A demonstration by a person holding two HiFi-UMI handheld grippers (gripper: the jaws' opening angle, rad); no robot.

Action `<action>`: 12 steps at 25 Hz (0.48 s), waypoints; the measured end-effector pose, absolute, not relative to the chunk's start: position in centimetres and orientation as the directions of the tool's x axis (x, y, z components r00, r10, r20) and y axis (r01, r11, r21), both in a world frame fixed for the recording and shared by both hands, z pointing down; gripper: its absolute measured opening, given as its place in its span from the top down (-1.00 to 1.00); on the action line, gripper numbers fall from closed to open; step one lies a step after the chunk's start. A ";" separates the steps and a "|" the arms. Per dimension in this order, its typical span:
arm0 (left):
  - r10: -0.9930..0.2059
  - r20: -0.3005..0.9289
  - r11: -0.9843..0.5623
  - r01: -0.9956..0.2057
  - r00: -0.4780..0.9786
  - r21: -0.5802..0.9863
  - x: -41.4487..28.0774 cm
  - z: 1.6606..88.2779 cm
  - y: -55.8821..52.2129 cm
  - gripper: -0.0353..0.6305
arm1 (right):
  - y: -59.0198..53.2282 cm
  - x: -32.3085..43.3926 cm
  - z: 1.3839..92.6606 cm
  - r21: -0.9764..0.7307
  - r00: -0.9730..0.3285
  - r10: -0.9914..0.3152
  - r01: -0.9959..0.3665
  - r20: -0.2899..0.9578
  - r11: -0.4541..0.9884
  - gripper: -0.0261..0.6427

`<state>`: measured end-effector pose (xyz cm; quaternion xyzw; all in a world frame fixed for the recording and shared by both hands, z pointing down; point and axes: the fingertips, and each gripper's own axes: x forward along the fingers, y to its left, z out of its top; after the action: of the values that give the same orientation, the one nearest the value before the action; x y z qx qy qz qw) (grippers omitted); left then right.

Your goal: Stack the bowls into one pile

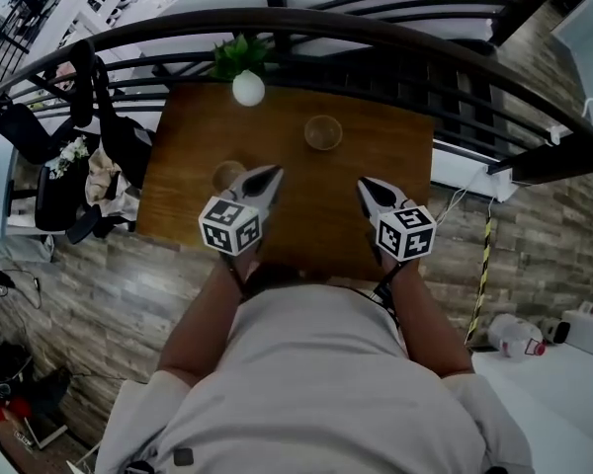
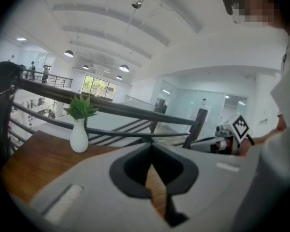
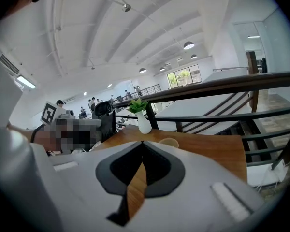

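Bowl at the far middle of the wooden counter; second bowl well apart at near left, just beyond our left gripper. We hold it and our right gripper above the counter, jaws together on nothing.

Mezzanine nook: a brown wooden tabletop set against a dark curved metal railing.
Just ahead of the left claw, a white ceramic vase of green leaves stands by the rail. Grey plank floor lies to the outer sides of it and the right claw. Above, round pendant lamps hang from a white vaulted ceiling.
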<state>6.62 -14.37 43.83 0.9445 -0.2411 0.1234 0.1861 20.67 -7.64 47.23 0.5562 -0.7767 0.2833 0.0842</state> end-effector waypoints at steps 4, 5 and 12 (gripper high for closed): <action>-0.386 0.339 -0.819 -0.488 0.858 0.302 9.4 44.6 -14.7 0.88 | -7.7 23.2 48.0 -0.365 -0.358 -0.814 -0.910 0.458 0.195 0.90; -0.381 0.343 -0.818 -0.486 0.858 0.307 10.3 44.8 -14.9 0.88 | -7.7 24.1 48.2 -0.373 -0.357 -0.812 -0.909 0.462 0.188 0.90; -0.355 0.350 -0.820 -0.469 0.867 0.328 11.5 46.5 -17.0 0.88 | -9.0 24.7 49.6 -0.385 -0.353 -0.806 -0.907 0.475 0.170 0.90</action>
<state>11.47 -17.00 46.53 0.9439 -0.2183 0.1379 0.2058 24.72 -8.97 49.60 0.5631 -0.7606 0.3128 0.0809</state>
